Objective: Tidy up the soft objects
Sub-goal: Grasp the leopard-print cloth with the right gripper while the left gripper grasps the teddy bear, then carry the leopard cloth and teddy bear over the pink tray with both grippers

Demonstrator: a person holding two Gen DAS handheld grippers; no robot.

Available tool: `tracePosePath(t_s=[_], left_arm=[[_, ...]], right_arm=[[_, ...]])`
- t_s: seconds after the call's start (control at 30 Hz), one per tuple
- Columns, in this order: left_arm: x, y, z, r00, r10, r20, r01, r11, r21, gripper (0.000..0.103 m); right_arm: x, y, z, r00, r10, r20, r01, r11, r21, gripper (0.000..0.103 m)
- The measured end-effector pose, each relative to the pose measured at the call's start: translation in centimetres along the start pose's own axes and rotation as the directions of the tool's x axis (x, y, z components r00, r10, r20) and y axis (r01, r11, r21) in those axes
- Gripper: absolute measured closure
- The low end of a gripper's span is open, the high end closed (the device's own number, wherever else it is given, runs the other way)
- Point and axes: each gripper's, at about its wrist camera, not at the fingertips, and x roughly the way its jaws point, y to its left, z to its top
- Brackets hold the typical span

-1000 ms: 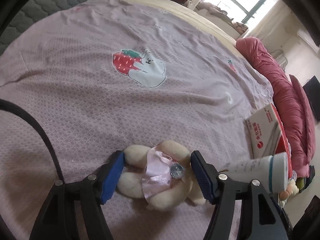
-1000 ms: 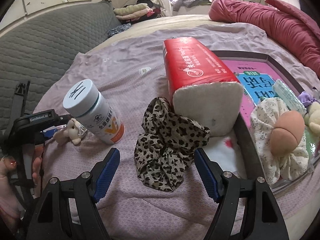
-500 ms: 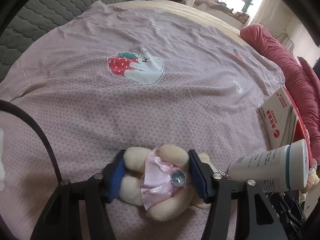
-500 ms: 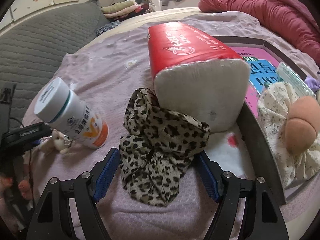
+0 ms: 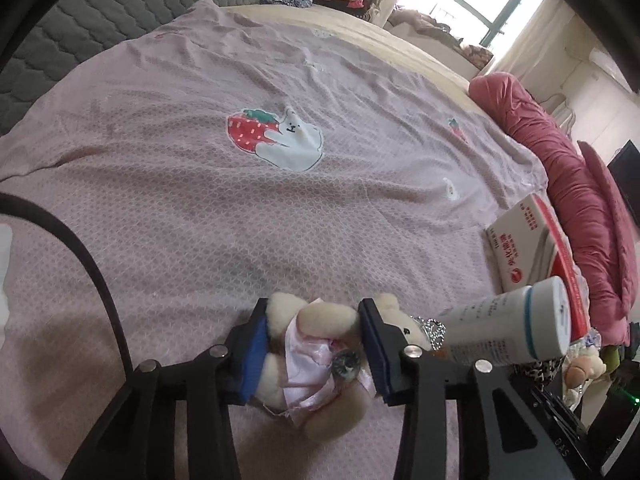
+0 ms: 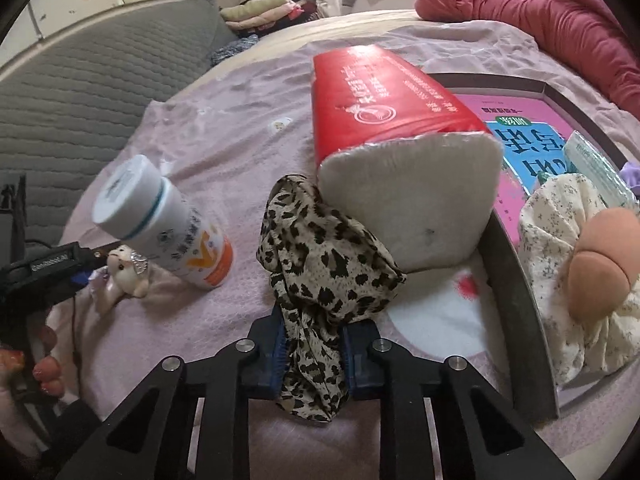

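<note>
Grip is established on both sides. My left tongs (image 5: 312, 344) are clenched on the small plush bear (image 5: 316, 344), pads pressing its pink-dressed middle, low on the pink bedsheet (image 5: 200, 208) just beside the white bottle (image 5: 508, 330). My right tongs (image 6: 314, 354) are clenched on the leopard scrunchie (image 6: 320, 252), which leans against the tissue pack (image 6: 400, 168) beside the tray (image 6: 516, 280).

Recommendation: lift both straight up before travelling. The bear touches or nearly touches the bottle, so I should draw it away from there. The bear's long axis runs across the pads, head toward the bottle. The scrunchie bunches upward, away from me.
</note>
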Motion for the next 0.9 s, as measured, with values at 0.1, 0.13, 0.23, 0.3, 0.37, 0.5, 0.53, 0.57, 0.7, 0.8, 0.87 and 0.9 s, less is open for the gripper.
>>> tracePosePath(t_s=[0.1, 0.13, 0.23, 0.3, 0.37, 0.5, 0.53, 0.57, 0.7, 0.8, 0.87, 0.9], left_arm=[[-0.9, 0.0, -0.3, 1.0, -0.002, 0.012, 0.002, 1.0, -0.007, 0.06], [-1.3, -0.2, -0.4, 1.0, -0.004, 0.019, 0.004, 1.0, -0.007, 0.059], [-2.9, -0.4, -0.5, 0.999, -0.009, 0.05, 0.01, 1.0, -0.012, 0.059], [-4.1, -0.7, -0.6, 0.997, -0.035, 0.069, 0.037, 0.999, -0.029, 0.059], [-5.2, -1.0, -0.6, 0.994, -0.053, 0.092, 0.057, 0.998, -0.04, 0.059], [-7.6, -2.3, -0.3, 0.989, -0.054, 0.138, 0.059, 0.998, -0.03, 0.059], [-8.3, -2.7, -0.2, 0.987, -0.055, 0.152, 0.059, 0.998, -0.026, 0.059], [-8.7, -3.0, -0.2, 0.986, -0.053, 0.158, 0.057, 0.998, -0.021, 0.059], [-10.6, -4.9, 0.3, 0.978, -0.067, 0.196, 0.065, 0.998, 0.017, 0.059], [-11.8, -6.2, 0.3, 0.974, -0.081, 0.21, 0.075, 0.997, 0.036, 0.059], [-12.5, -7.3, 0.1, 0.972, -0.091, 0.218, 0.081, 0.995, 0.055, 0.059], [-12.9, -8.0, 0.1, 0.971, -0.096, 0.22, 0.082, 0.994, 0.072, 0.059]], right_arm=[[-1.3, 0.2, -0.1, 0.999, 0.033, 0.021, -0.033, 0.999, -0.004, 0.082], [-1.9, 0.3, -0.1, 0.998, 0.045, 0.035, -0.045, 0.999, -0.013, 0.082], [-3.3, 0.8, 0.1, 0.996, 0.057, 0.073, -0.054, 0.998, -0.041, 0.082], [-4.2, 1.1, 0.3, 0.992, 0.071, 0.101, -0.067, 0.997, -0.05, 0.082], [-4.9, 1.3, 0.5, 0.99, 0.075, 0.121, -0.069, 0.996, -0.058, 0.082], [-6.0, 1.1, 0.7, 0.983, 0.09, 0.159, -0.083, 0.995, -0.053, 0.082], [-6.3, 1.1, 0.8, 0.981, 0.093, 0.17, -0.086, 0.995, -0.052, 0.082], [-6.5, 1.0, 0.9, 0.98, 0.096, 0.175, -0.088, 0.995, -0.052, 0.082], [-7.6, 0.9, 1.2, 0.973, 0.103, 0.205, -0.094, 0.994, -0.057, 0.082], [-8.7, 0.7, 1.4, 0.965, 0.111, 0.237, -0.1, 0.993, -0.055, 0.082], [-9.5, 0.3, 1.6, 0.959, 0.121, 0.258, -0.114, 0.993, -0.044, 0.082], [-9.8, 0.1, 1.7, 0.956, 0.124, 0.267, -0.119, 0.992, -0.036, 0.082]])
